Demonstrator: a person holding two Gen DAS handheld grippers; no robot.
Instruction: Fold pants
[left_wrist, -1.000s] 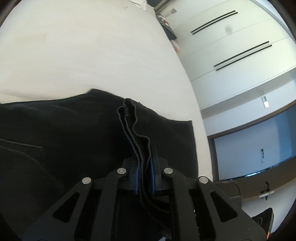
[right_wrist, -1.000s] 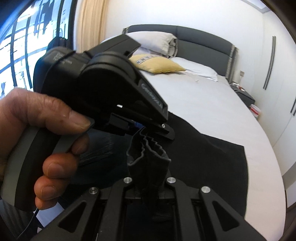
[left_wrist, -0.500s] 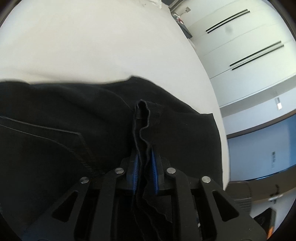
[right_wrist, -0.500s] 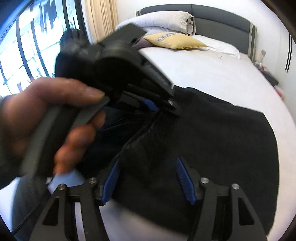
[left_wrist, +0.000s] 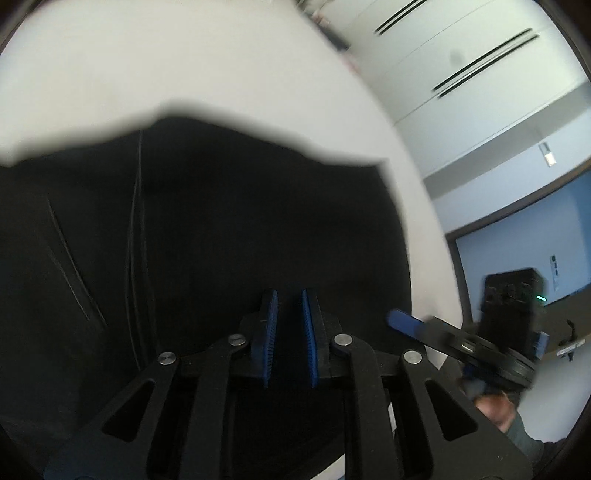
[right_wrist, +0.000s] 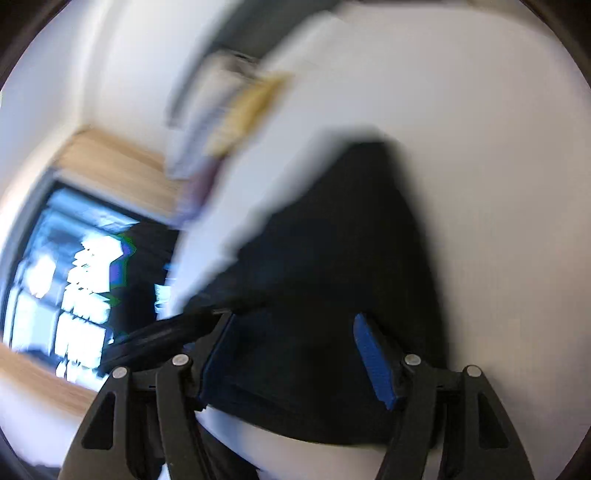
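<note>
The black pants (left_wrist: 221, 221) lie spread flat on the white bed (left_wrist: 184, 55). My left gripper (left_wrist: 288, 299) hovers low over them, its blue pads a narrow gap apart with no fold of cloth between them. In the right wrist view, which is badly blurred, the pants (right_wrist: 351, 240) lie under my right gripper (right_wrist: 291, 328). Its jaws are closing from a wide gap, and the pads press on nothing. One of the right gripper's blue fingers (left_wrist: 404, 322) shows at the pants' right edge in the left wrist view, held by a hand (left_wrist: 495, 406).
White wardrobe doors (left_wrist: 461, 74) with dark handle slots stand beyond the bed's right side. A yellow cushion (right_wrist: 251, 107) and pillows lie at the head of the bed (right_wrist: 480, 129). A bright window (right_wrist: 74, 295) is at the left.
Both grippers let go of the bunched fabric they pinched. The right one opened wide, rolled and swung away fast. The pants dropped flat and the left gripper moved lower over them.
</note>
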